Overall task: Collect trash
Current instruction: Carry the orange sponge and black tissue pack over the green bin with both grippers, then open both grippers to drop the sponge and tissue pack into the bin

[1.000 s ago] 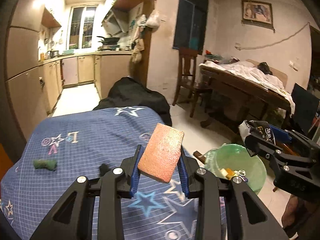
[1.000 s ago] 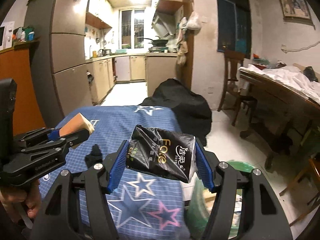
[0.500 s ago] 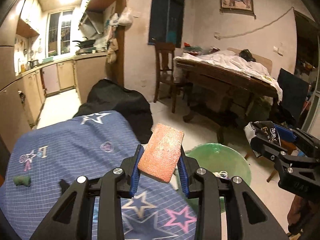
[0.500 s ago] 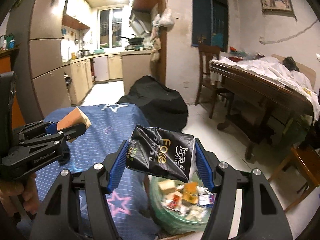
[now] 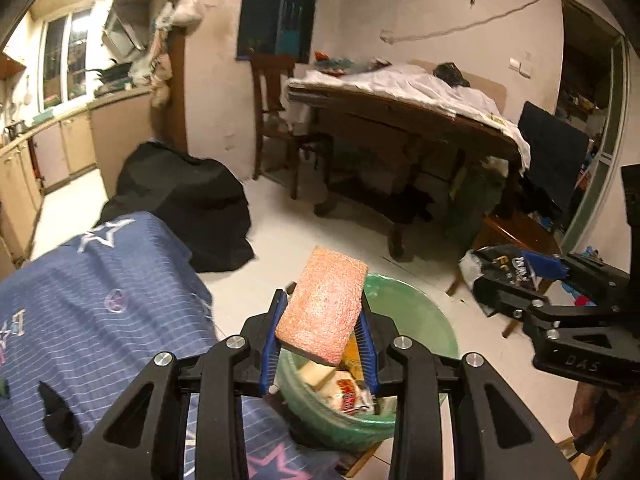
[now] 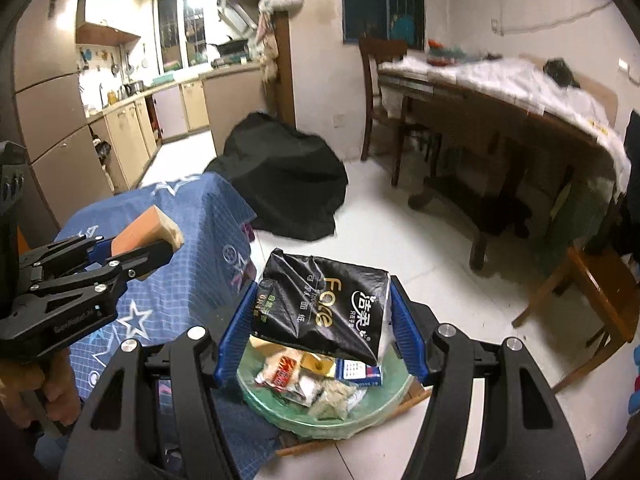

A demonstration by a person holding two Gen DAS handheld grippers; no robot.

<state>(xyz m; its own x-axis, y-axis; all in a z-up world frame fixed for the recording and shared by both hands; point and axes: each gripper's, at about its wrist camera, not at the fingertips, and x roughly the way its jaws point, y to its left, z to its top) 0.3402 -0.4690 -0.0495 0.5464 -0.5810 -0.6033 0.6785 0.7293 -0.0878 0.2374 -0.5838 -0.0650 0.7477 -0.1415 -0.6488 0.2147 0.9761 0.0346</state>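
My left gripper (image 5: 319, 320) is shut on an orange sponge (image 5: 324, 304), held above the near rim of a green-lined trash bin (image 5: 416, 312) that holds several wrappers. In the right wrist view my right gripper (image 6: 320, 316) is shut on a crumpled black tissue packet (image 6: 324, 308), hanging over the same trash bin (image 6: 280, 412). The left gripper (image 6: 160, 246) with the sponge (image 6: 148, 228) shows at the left there, over the blue cloth. The right gripper (image 5: 516, 280) and its packet (image 5: 496, 266) appear at the right of the left wrist view.
A table under a blue star-print cloth (image 5: 80, 300) stands left of the bin, with a small dark scrap (image 5: 60, 420) on it. A black bag (image 5: 188, 204) lies on the floor beyond. A wooden dining table (image 5: 400, 120), chairs (image 6: 600, 292) and kitchen cabinets (image 6: 128, 128) surround the tiled floor.
Both grippers have swung right, off the blue cloth and over the green bin, each still holding its item. The bin now sits directly beneath them.
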